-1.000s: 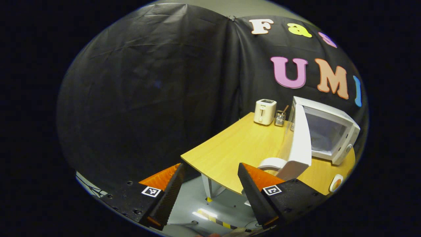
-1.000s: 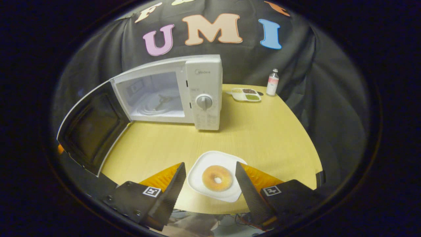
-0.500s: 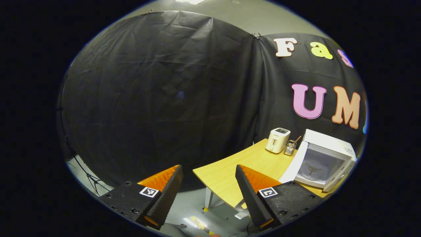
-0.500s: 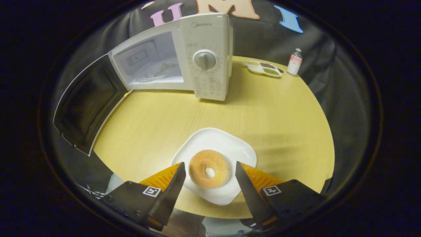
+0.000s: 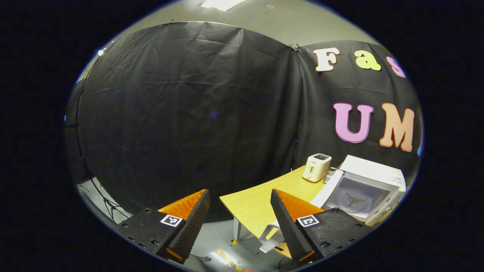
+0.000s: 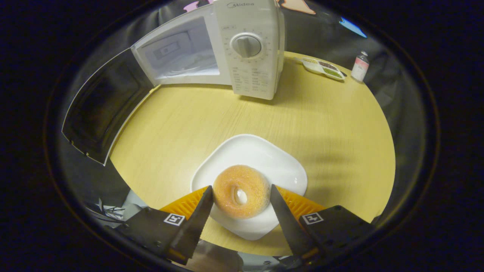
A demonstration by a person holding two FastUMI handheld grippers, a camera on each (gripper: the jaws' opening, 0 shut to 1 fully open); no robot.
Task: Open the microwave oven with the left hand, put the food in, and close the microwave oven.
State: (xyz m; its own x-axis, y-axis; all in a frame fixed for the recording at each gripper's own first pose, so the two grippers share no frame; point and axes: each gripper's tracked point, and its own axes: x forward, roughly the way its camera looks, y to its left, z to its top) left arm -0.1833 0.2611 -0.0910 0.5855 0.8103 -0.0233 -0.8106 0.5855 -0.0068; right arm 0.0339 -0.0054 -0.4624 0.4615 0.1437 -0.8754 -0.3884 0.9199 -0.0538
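With the right gripper fingers apart astride the doughnut, an off-centre squeeze could skid it across the slick plate beneath, away from the fingers.

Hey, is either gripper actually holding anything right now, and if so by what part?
Nothing is held. The right gripper brackets the doughnut on the plate, jaws open; the left gripper is open on air.
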